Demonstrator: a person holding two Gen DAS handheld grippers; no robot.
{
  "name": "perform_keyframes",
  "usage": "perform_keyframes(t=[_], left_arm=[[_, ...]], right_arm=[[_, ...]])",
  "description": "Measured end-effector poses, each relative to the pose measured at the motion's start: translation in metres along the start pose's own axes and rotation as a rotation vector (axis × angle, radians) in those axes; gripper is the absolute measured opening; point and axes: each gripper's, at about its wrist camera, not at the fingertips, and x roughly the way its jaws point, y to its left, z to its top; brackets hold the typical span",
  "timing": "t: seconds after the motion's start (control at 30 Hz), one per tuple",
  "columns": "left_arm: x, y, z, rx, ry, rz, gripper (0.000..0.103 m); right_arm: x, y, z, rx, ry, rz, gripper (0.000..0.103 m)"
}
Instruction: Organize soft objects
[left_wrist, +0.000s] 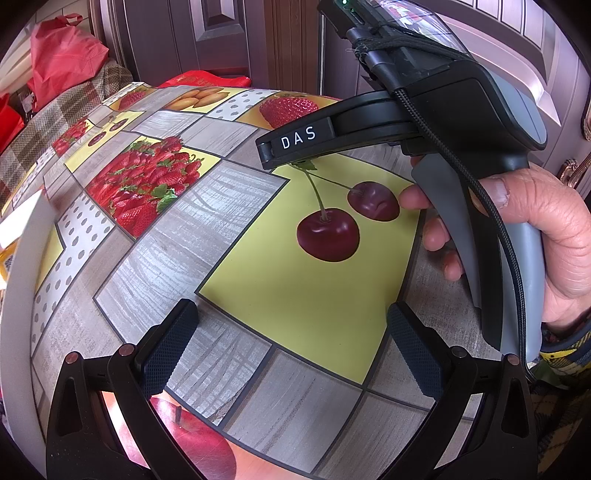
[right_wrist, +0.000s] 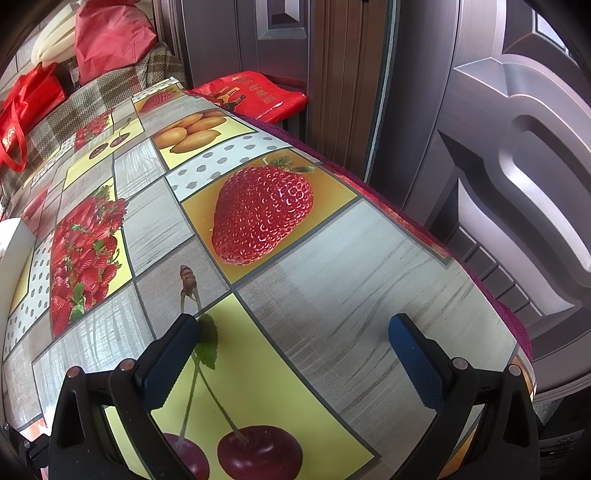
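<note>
Both your left tool (left_wrist: 291, 321) and right tool (right_wrist: 293, 332) hang apart, empty above the bench (right_wrist: 351, 258); no soft object shows, so you likely must first locate one.

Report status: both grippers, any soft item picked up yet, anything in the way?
Left gripper open, empty. Right gripper open, empty, above fruit-print tablecloth. No soft item held; red bags far end, untouched. Nothing in the way.

The white object (left_wrist: 22, 221) at the left edge is cut off, perhaps a box.
</note>
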Motion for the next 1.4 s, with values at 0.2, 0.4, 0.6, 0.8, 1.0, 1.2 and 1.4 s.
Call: perform_keyframes(t=[0.2,0.4,0.6,0.8,1.0,1.2,1.4], left_arm=[[0.0000,0.0000,0.0000,0.000,0.000,0.000,0.102],[0.0000,0.0000,0.0000,0.000,0.000,0.000,0.102],[0.0000,0.0000,0.0000,0.000,0.000,0.000,0.102],[0.0000,0.0000,0.0000,0.000,0.000,0.000,0.102],[0.0000,0.0000,0.0000,0.000,0.000,0.000,0.102],[0.0010,-0.0011,-0.0014,0.001,-0.001,0.001,0.102],[-0.0058,-0.0002,-0.0030,0.000,-0.001,0.000,0.102]], right_arm=[[0.0002,0.0009,0.0003,0.002,-0.001,0.003,0.103],[-0.0002,0.0020,0.0000,0.000,-0.001,0.005,0.103],[-0.0003,0.0028,-0.0005,-0.002,-0.001,0.008,0.103],[-0.0005,0.0029,-0.0006,-0.001,-0.002,0.008,0.103],[-0.0006,0.0034,-0.0006,-0.001,-0.002,0.008,0.103],[0.0002,0.0068,-0.0014,-0.011,-0.002,0.013,0.103],[0.0000,0.0081,-0.0018,-0.016,-0.001,0.017,0.103]])
